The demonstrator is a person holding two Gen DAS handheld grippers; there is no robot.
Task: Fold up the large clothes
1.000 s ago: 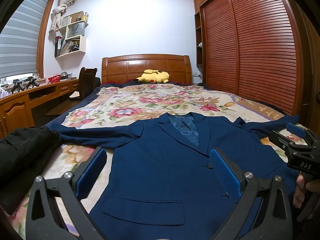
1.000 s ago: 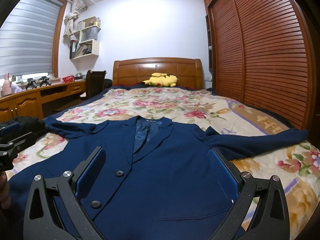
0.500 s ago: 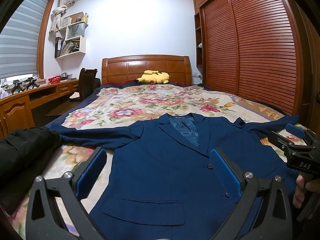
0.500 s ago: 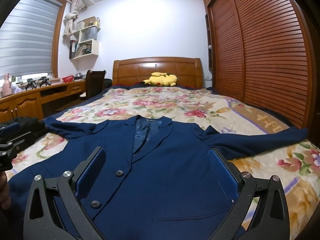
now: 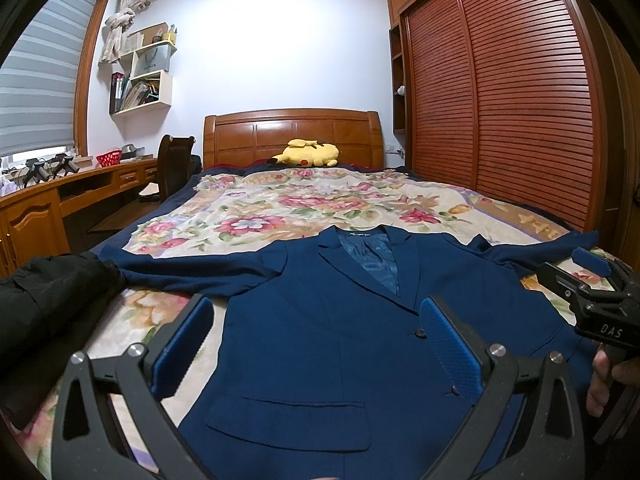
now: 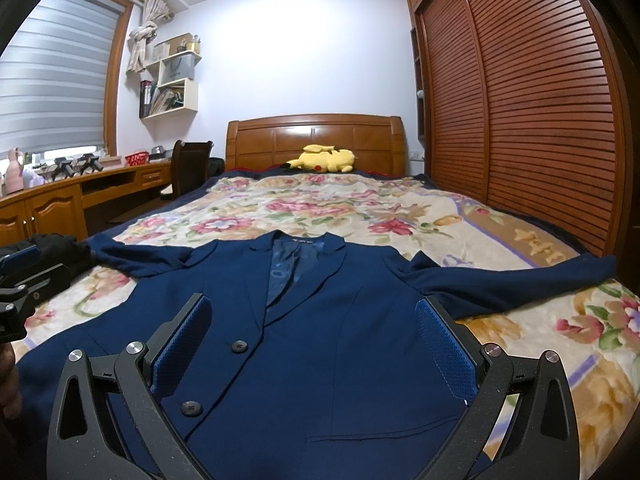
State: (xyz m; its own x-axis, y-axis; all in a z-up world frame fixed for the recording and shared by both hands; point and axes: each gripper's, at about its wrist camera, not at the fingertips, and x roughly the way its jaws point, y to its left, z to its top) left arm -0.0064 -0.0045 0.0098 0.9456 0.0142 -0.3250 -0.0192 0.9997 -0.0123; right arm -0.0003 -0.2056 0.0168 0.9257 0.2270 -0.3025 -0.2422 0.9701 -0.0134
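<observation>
Lengthwise, blazer (image 5: 320, 344) lies flat, collar toward headboard (image 5: 292, 136).

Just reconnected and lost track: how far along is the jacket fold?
Done: the navy jacket lies flat, front up, on the floral bedspread, both sleeves spread sideways. In hand: nothing; the left gripper and right gripper hover open above it, gripping no cloth. Left: every fold, sleeves first by the look of it. No crease is visible yet.
</observation>
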